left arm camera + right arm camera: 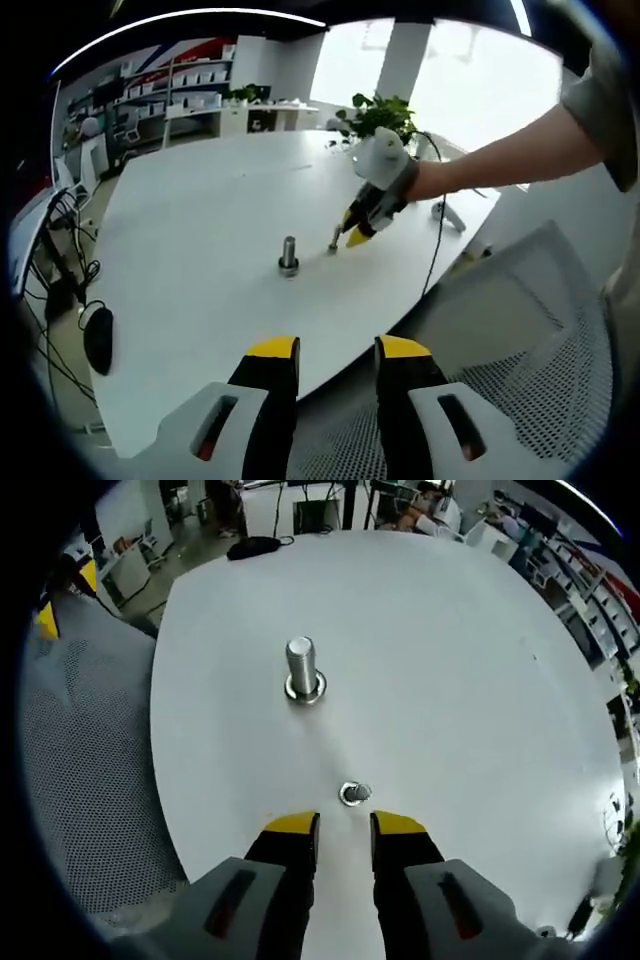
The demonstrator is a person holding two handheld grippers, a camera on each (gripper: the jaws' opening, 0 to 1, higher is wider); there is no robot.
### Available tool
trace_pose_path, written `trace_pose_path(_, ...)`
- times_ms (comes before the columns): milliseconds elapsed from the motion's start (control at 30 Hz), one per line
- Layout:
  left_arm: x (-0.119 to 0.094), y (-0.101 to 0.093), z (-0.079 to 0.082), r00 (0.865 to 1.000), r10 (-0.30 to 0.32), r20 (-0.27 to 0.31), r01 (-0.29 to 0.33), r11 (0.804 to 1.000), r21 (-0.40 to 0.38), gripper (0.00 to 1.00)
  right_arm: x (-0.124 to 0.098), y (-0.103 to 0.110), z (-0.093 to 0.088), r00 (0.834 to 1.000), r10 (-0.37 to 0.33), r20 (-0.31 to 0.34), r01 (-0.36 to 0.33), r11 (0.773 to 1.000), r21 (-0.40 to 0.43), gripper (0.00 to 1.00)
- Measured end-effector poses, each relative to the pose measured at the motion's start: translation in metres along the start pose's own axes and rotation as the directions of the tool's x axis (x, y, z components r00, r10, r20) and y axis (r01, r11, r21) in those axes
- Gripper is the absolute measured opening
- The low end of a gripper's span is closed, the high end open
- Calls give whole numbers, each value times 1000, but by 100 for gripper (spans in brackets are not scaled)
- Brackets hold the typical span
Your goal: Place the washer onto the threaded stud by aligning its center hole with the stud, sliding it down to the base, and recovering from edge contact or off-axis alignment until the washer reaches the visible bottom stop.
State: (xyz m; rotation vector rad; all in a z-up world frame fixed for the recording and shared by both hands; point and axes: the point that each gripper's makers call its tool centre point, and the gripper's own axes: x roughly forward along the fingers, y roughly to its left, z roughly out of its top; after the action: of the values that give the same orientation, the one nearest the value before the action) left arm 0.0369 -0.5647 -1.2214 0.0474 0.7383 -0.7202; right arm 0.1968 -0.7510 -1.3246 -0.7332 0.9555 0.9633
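Observation:
A threaded steel stud [302,667] stands upright on the white round table [450,660], with a metal ring around its base. A small washer [354,793] lies flat on the table, just beyond the tips of my right gripper [345,826], which is open with nothing between its jaws. From the left gripper view, the stud [289,253] is mid-table and the washer [334,240] sits to its right. There a hand holds the right gripper [358,228] tilted down, its tips close to the washer. My left gripper [337,350] is open and empty, hanging back at the table's near edge.
A white mesh chair [520,340] stands by the table edge [160,780] and appears again as a chair [80,730]. A black mouse [98,338] and cables lie at the left. A potted plant [378,112] and a cable [437,240] are at the far side.

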Motion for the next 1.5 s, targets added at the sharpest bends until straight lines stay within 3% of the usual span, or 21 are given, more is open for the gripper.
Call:
trace_pose_path(100,0,1,-1,1000,1,-3,-1,1000,-9,28,-18,5,-1,997,-19,80,12,996,92,22)
trace_pose_path(200,-1,2,0,1000,9,1,-9,1000,-12,28,-42,3,-4,986,-86,145,63,985,158,22)
trace_pose_path(267,-1,2,0,1000,10,-1,-10,1000,-13,28,-60,2,-6,972,-130,197,86,973,214,22)
trace_pose_path(400,-1,2,0,1000,15,-2,-15,1000,8,28,-100,-2,-5,924,-222,311,128,947,294,23)
trace_pose_path(533,0,2,0,1000,17,-8,-17,1000,11,28,-127,1,-15,900,-277,336,136,912,386,29)
trace_pose_path(667,-3,3,5,999,23,23,-23,1000,9,28,-159,10,-18,842,-349,412,113,859,499,29)
trace_pose_path(833,-6,2,13,997,18,69,-19,1000,4,28,-176,22,-25,818,-390,424,118,834,539,31)
trace_pose_path(1000,-7,1,17,996,12,92,-13,1000,10,28,-191,31,-39,776,-460,431,164,808,566,31)
trace_pose_path(1067,-9,2,22,993,17,119,-18,1000,12,28,-194,32,-45,751,-489,445,148,780,608,31)
trace_pose_path(1100,-11,2,23,991,18,130,-19,1000,9,28,-193,33,-49,744,-494,450,111,755,646,31)
trace_pose_path(1267,-11,3,26,989,27,144,-29,1000,10,28,-189,37,-57,743,-503,442,85,725,683,31)
trace_pose_path(1333,-11,3,25,990,24,136,-25,1000,2,28,-195,37,-49,710,-523,471,36,695,718,31)
trace_pose_path(1433,-11,4,25,990,29,136,-31,1000,7,28,-190,45,-44,723,-512,464,38,700,713,31)
trace_pose_path(1467,-12,5,25,990,31,138,-32,999,3,28,-186,48,-46,746,-494,447,77,730,679,31)
trace_pose_path(1500,-12,6,24,990,34,139,-34,999,-2,28,-184,49,-46,757,-484,440,80,736,673,31)
